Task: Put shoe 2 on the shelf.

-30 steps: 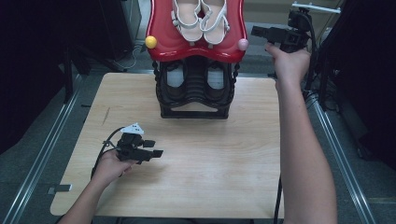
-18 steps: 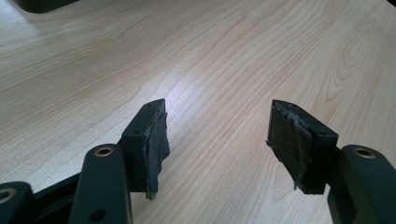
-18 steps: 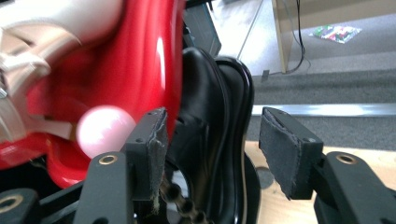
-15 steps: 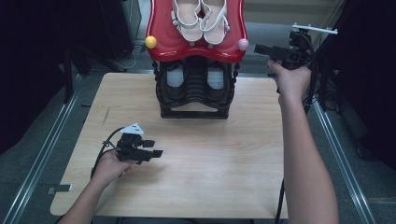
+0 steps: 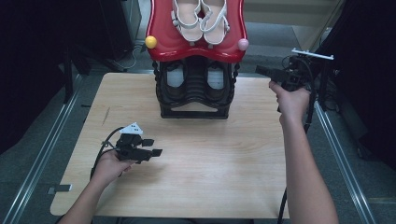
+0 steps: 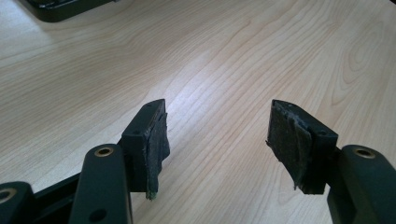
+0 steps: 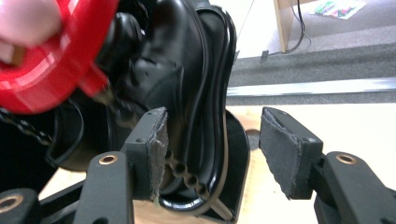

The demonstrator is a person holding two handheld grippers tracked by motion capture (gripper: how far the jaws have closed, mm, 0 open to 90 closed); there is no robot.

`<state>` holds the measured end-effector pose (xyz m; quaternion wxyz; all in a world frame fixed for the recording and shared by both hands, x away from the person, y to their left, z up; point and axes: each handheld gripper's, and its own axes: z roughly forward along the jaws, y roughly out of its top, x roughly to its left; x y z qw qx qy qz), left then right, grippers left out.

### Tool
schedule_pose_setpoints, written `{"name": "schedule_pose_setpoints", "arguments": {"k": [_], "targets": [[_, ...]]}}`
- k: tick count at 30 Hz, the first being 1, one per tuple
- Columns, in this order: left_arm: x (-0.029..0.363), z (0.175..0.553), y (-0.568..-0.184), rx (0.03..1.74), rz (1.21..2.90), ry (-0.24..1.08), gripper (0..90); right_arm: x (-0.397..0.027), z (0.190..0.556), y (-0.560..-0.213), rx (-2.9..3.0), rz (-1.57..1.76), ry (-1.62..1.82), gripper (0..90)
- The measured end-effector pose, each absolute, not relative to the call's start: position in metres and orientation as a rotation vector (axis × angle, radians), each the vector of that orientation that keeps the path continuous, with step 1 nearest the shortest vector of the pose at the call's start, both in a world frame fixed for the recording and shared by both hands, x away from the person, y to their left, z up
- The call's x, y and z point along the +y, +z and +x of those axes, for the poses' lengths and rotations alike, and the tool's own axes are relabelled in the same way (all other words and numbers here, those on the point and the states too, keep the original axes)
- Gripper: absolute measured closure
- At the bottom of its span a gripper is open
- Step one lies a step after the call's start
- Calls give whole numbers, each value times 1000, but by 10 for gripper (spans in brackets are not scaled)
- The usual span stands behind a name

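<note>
The two-tier shoe rack, a glossy red moulded plastic top shelf over a black plastic lower frame, stands at twelve o'clock on the pale wooden table. It looks rigid, light and slick; I judge the thin red rim near the pink ball knob the best place to pinch, since broad curved walls would slip. A pair of white strappy sandals lies loose on top and could slide if the rack tips. The right gripper, at two o'clock, hangs just beside the rack's right edge, jaws wide apart and empty. The left gripper rests at eight o'clock, equally spread, gripping nothing.
</note>
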<state>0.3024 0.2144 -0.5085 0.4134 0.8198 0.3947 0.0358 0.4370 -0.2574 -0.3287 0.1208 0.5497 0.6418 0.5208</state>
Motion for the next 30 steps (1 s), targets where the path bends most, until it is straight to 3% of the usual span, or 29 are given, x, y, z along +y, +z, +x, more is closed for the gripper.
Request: {"name": "schedule_pose_setpoints", "arguments": {"k": [14, 30], "targets": [[213, 302, -510, 986, 2068, 74, 378, -243, 418, -385, 1999, 1598, 1503, 434], [214, 304, -511, 996, 2071, 73, 373, -242, 399, -427, 2028, 1590, 1517, 438]]}}
